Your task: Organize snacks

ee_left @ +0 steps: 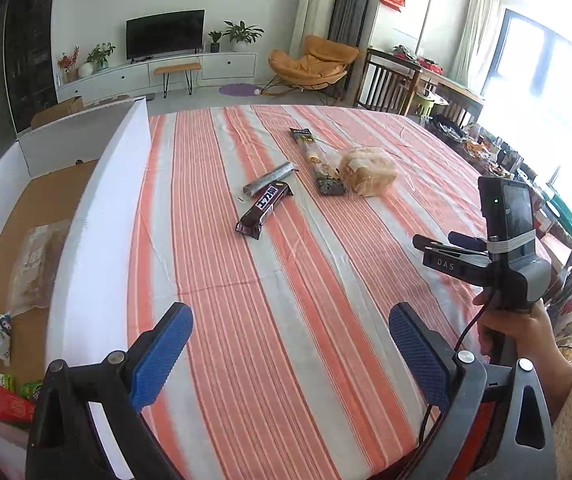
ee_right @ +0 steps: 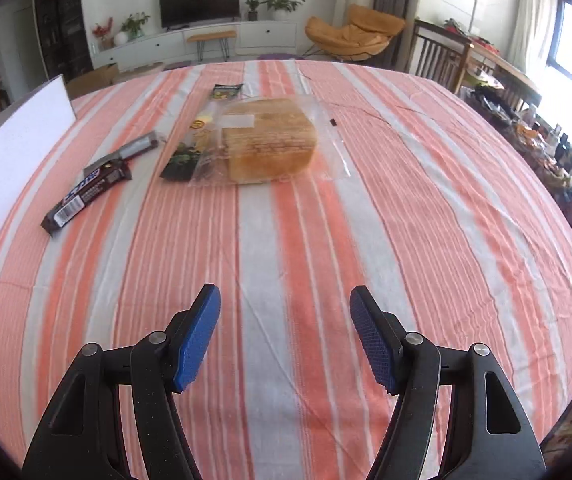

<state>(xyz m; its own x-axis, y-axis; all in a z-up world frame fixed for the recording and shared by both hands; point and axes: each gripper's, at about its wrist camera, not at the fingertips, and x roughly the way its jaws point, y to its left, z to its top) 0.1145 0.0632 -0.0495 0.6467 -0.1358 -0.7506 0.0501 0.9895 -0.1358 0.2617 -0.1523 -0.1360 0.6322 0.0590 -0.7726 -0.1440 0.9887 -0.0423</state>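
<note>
Both grippers are hanging empty over the striped tablecloth point(ee_right: 286, 220): left gripper point(ee_left: 290, 344) with pads spread wide, right gripper point(ee_right: 284, 336) likewise spread, nothing between either pair. Four snacks are waiting mid-table: the bagged bread loaf point(ee_right: 271, 144), a long clear-and-black snack packet point(ee_right: 201, 136) lying just beside its left edge and touching or overlapping the bag, a silver wrapped bar point(ee_right: 137, 146), and the dark chocolate bar point(ee_right: 85, 196) nearest the box. The cardboard box point(ee_left: 45, 200) with white foam walls is sitting at the table's left edge and already holding several packets point(ee_left: 33, 264). Judging by aim, the right gripper is lining up on the bread, still well apart from it. For that grab I'd be going in low and straddling the loaf's short side, closing gently, since soft bread will be crushing under a hard pinch and the loose bag film will be slipping if only plastic gets caught. Watch the long packet riding along with the bag. Alternatively the left gripper is sitting closer to the chocolate bar; pinch that across its narrow width, as it's flat on cloth.
</note>
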